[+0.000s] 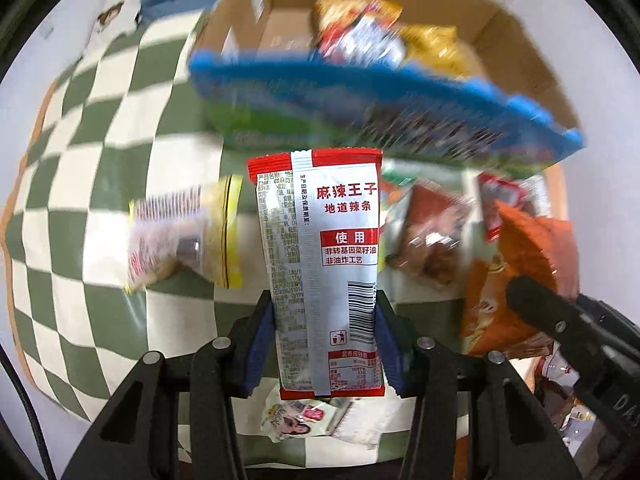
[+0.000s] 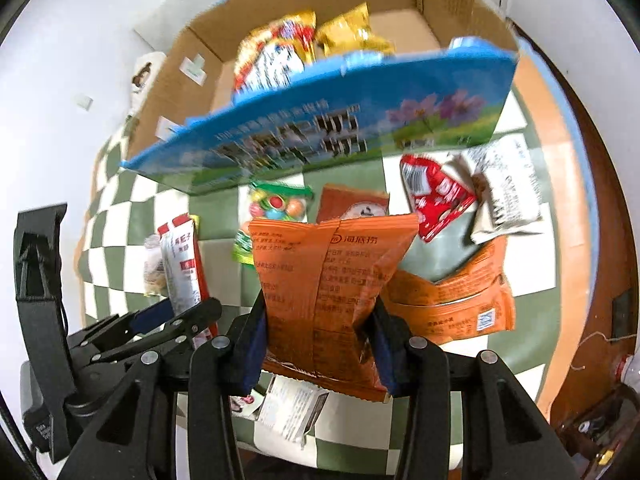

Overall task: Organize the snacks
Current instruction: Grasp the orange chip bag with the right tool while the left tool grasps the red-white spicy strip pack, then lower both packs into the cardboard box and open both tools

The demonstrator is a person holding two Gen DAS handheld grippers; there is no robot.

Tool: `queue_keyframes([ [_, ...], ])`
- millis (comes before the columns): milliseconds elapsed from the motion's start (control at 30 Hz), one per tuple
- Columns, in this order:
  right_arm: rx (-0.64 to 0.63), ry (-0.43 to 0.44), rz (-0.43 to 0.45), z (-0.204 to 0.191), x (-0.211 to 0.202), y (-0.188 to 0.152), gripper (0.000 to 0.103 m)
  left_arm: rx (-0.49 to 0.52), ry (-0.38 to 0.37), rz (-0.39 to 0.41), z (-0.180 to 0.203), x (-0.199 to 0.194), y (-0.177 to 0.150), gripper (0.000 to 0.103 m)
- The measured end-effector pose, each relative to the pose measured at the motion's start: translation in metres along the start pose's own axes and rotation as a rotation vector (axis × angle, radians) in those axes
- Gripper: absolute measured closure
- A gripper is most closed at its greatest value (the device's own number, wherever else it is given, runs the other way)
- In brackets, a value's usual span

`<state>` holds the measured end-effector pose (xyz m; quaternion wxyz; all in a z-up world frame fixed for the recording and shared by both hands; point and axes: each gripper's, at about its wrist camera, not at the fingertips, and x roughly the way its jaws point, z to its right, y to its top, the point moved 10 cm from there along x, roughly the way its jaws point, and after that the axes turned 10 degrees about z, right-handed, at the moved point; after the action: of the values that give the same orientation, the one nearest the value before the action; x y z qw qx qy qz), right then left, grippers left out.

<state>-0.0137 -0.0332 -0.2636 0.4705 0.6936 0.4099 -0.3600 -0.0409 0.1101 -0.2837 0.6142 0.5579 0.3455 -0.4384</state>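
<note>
Left gripper [image 1: 325,344] pinching red-white packet [image 1: 320,264]; right gripper [image 2: 320,344] pinching orange bag [image 2: 326,284]

Red-and-white spicy-strip packet [image 1: 320,268]: flat, back side showing with barcode, upright, clamped at its lower half in the left tool [image 1: 325,344]. Orange snack bag [image 2: 328,288]: puffy, back seam showing, upright, clamped in the right tool [image 2: 320,346]. Cardboard box [image 2: 440,4], far side: open, blue printed front panel, holding yellow and red-white bags [image 2: 308,44]. Loose on the checked surface [image 2: 524,280]: second orange bag [image 2: 452,300], right; red packet [image 2: 436,196]; white packet [image 2: 504,188]; candy bag [image 2: 276,208]; yellow-edged packet [image 1: 188,232], left.
</note>
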Motion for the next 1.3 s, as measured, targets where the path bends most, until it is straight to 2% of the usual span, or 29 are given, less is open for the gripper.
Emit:
queue_keyframes([
  [100, 0.003, 0.017, 0.038, -0.006, -0.019, 0.012, 0.056, 0.015, -0.036, 0.05, 0.009, -0.028, 0.021, 0.059],
  [133, 0.006, 0.025, 0.05, -0.008, -0.026, 0.017, 0.056, 0.018, -0.048, 0.059, 0.003, -0.023, 0.04, 0.059],
  [200, 0.013, 0.041, 0.08, -0.008, -0.041, 0.03, 0.056, 0.022, -0.087, 0.071, 0.007, -0.04, 0.06, 0.059],
  [333, 0.028, 0.071, 0.14, -0.013, -0.063, 0.067, 0.056, 0.031, -0.133, 0.106, 0.027, -0.057, 0.112, 0.059],
  [433, 0.02, 0.06, 0.176, -0.009, -0.068, 0.103, 0.056, 0.05, -0.12, 0.133, 0.04, -0.047, 0.151, 0.059],
  [500, -0.006, 0.021, 0.201, -0.002, -0.062, 0.131, 0.056, 0.064, -0.097, 0.151, 0.04, -0.04, 0.177, 0.059],
  [733, -0.038, -0.063, 0.184, 0.028, -0.009, 0.219, 0.056, 0.08, -0.009, 0.093, 0.024, 0.02, 0.255, 0.058],
  [933, -0.072, -0.13, 0.14, 0.044, 0.044, 0.268, 0.056, 0.079, 0.058, 0.01, 0.004, 0.072, 0.287, 0.058],
  [1200, -0.082, -0.183, 0.074, 0.061, 0.092, 0.289, 0.056, 0.069, 0.093, -0.076, -0.011, 0.118, 0.291, 0.056],
  [1267, -0.066, -0.176, 0.038, 0.064, 0.104, 0.289, 0.054, 0.058, 0.084, -0.075, -0.013, 0.123, 0.294, 0.047],
  [1300, -0.056, -0.177, 0.022, 0.067, 0.109, 0.288, 0.048, 0.054, 0.083, -0.071, -0.012, 0.123, 0.295, 0.031],
])
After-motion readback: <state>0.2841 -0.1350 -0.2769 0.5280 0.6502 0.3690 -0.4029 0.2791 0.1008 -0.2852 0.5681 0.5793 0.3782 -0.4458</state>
